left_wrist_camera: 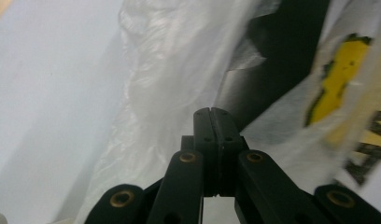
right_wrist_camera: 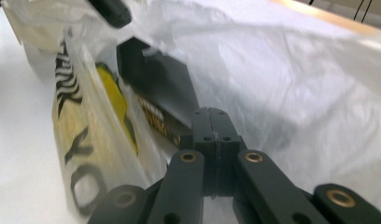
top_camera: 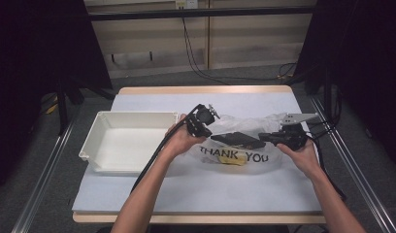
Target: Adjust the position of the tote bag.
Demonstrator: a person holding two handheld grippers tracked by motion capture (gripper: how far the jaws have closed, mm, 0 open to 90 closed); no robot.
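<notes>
Both jaws closed flat on the rim of the plastic bag (top_camera: 244,145), one at each end of its mouth: left gripper (top_camera: 204,127) at the left corner, right gripper (top_camera: 265,138) at the right. The bag lay mid-desk with its long axis running left to right between my hands. Inside it, a black box (top_camera: 237,140) and a yellow item (top_camera: 230,159). The white tray (top_camera: 96,145) sat just left of the left hand; bare desk (top_camera: 196,194) toward me left room to pull.
</notes>
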